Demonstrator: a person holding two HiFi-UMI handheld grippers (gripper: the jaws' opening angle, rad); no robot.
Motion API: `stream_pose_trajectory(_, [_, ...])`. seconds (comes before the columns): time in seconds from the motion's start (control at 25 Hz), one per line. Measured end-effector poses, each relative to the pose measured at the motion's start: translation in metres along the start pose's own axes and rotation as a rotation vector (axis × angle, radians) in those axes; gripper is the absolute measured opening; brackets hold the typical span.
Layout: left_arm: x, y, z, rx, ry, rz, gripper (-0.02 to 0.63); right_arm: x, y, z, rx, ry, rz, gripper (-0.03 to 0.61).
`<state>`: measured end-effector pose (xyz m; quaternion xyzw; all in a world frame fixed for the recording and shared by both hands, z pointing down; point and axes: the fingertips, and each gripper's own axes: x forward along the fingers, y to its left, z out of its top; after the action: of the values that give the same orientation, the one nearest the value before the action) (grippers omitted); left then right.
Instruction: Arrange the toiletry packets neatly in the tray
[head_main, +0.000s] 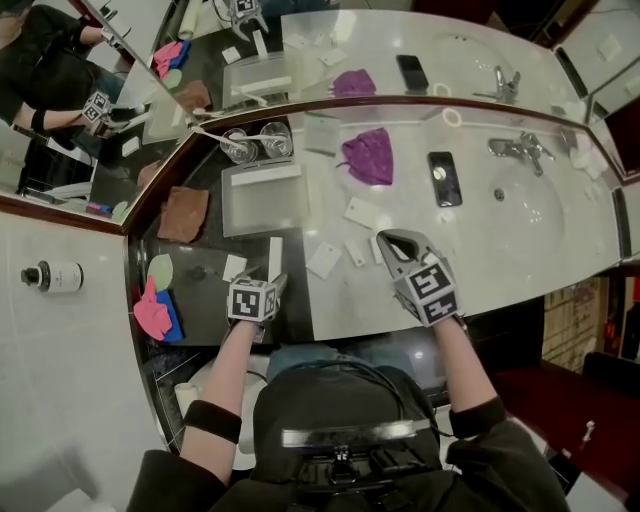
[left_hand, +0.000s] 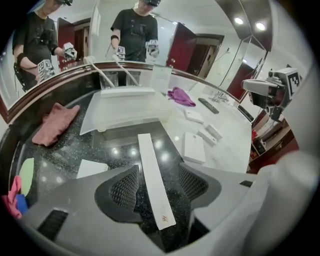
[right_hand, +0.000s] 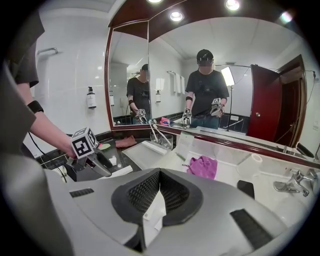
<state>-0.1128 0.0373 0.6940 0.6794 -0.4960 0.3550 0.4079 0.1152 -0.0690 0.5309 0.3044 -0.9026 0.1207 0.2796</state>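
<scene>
Left gripper view: left gripper (left_hand: 159, 170) gapes astride the long packet (left_hand: 148, 150), poised to pinch it. The right gripper (right_hand: 159, 174) clamps a white packet (right_hand: 152, 212), probably for the tray (left_hand: 117, 111)

Worktop (left_hand: 107, 145) glossy black speckled stone, tray (left_hand: 120, 110) frosted plastic, long packet (left_hand: 154, 180) and small packet (right_hand: 152, 212) matt white paper, tap (head_main: 518, 150) polished metal

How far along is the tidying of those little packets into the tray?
Barely started. Done: nothing that shows; the tray looks empty. In hand: the right gripper is shut on a small white packet, and the open left gripper straddles a long packet on the dark counter without gripping it. Left: those two, plus several loose packets on the pale counter.
</scene>
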Motion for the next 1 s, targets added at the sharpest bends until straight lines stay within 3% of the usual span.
stream_pose_trajectory(0.6, [0.038, 0.019, -0.012, -0.036, 0.066, 0.125, 0.246, -0.004, -0.024, -0.028, 0.004, 0.055, 0.006, 0.017])
stream_pose_trajectory(0.72, [0.035, 0.023, -0.009, -0.027, 0.055, 0.152, 0.136, -0.003, -0.025, -0.03, 0.004, 0.061, 0.009, 0.017])
stream_pose_trajectory(0.84, [0.032, 0.026, -0.01, -0.02, 0.058, 0.168, 0.13, -0.002, -0.025, -0.031, 0.002, 0.066, 0.014, 0.017])
stream_pose_trajectory(1.0, [0.025, 0.026, -0.002, -0.016, 0.002, 0.18, 0.129, 0.001, -0.025, -0.033, 0.008, 0.068, 0.02, 0.017])
